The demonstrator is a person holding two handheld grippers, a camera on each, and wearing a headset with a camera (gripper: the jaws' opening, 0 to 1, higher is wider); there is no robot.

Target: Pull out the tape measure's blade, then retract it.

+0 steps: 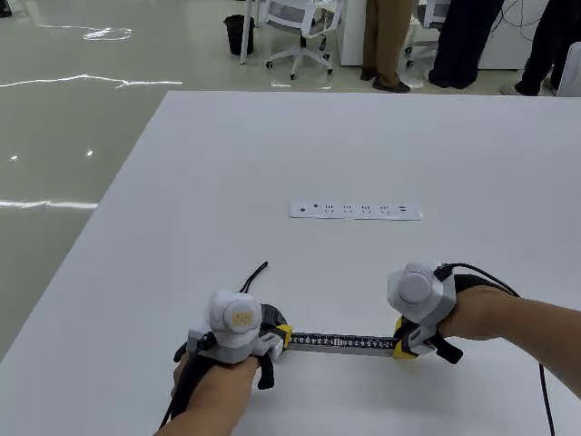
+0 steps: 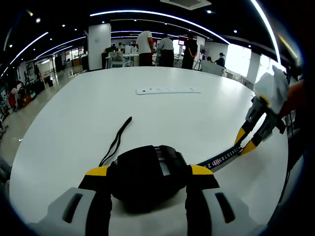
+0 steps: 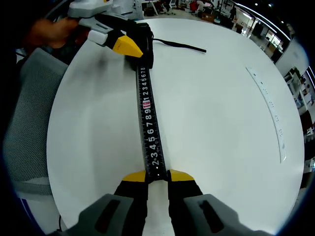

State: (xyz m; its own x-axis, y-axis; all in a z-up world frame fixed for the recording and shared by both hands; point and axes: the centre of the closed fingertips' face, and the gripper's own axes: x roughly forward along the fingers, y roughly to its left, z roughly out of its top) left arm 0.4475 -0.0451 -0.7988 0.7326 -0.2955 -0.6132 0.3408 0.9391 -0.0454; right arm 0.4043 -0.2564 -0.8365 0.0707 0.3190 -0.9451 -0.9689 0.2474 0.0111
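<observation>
White table (image 1: 363, 145) is filling most of the head view, with a pale floor running along its 9 o'clock side and an office chair (image 1: 304, 32) standing beyond its 12 o'clock edge.

White power strip (image 1: 356, 211) is lying flat near the middle of the table, at 12 o'clock from the work and well apart from it.

Nearer the person, the left gripper (image 1: 280, 338) is sitting at 7 o'clock in the head view and the right gripper (image 1: 399, 347) at 5 o'clock, each held in a hand.

In the left gripper view, the left gripper (image 2: 149, 170) is clamping its yellow-tipped jaws against both sides of the black tape measure (image 2: 147, 177), which is resting on the table and holding the jaws wide apart.

In the right gripper view, the right gripper (image 3: 157, 175) is pinching its jaws nearly together on the free end of the blade (image 3: 150, 132).

The blade (image 1: 340, 342) is stretching out just above the table between the two grippers, running from 9 o'clock to 3 o'clock in the head view, its numerals facing up.

A thin black strap (image 1: 256, 275) is trailing from the tape measure across the table toward 12 o'clock.
</observation>
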